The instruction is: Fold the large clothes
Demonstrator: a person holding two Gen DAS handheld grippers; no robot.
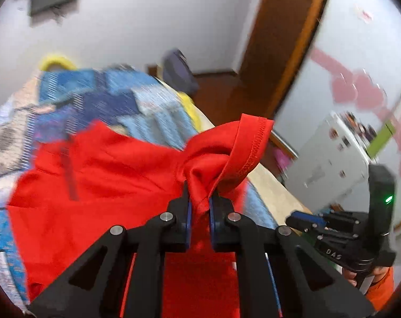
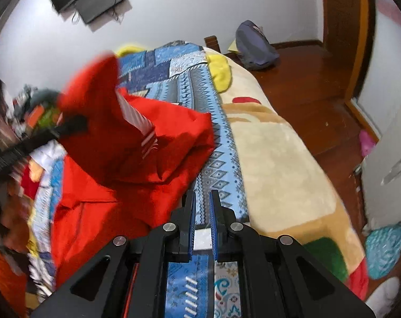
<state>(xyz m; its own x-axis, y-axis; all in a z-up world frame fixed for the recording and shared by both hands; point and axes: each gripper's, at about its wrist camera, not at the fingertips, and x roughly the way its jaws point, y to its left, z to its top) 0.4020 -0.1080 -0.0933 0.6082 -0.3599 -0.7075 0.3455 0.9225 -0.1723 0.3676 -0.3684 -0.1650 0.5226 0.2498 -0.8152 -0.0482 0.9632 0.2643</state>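
Left wrist view: left gripper (image 1: 200,206), jaws clamped on a bunched fold of the red garment (image 1: 99,175), blue pads (image 1: 189,212) pressing cloth from both sides; a stitched hem (image 1: 253,145) flops over just beyond the fingertips. The garment's main body trails away to the left and downward from the fingers onto the patchwork quilt (image 1: 115,98), partly lifted off it. The right gripper (image 1: 306,218) appears low at the right edge, held in a hand (image 1: 354,275) with an orange sleeve (image 1: 380,288), standing apart from the cloth. Background much blurred: a wooden door frame (image 1: 288,53), a white cabinet (image 1: 330,156). Right wrist view: right gripper (image 2: 200,212), jaws drawn together with nothing between them, only a thin slit showing the quilt (image 2: 219,143) beneath. The red garment (image 2: 137,145) lies up and to the left of these fingers, its raised portion held by a dark blurred shape at the left edge, probably the left gripper (image 2: 68,127), though the smear makes that uncertain. A white striped logo (image 2: 148,140) shows on the lifted panel. A cream blanket (image 2: 274,159) lies to the right, a grey bag (image 2: 253,45) on the floor beyond. Judgement: the garment's loose near edge sits just left of the right fingertips, so the empty right hand is the nearer one to take a second hold, reaching leftward across the quilt.
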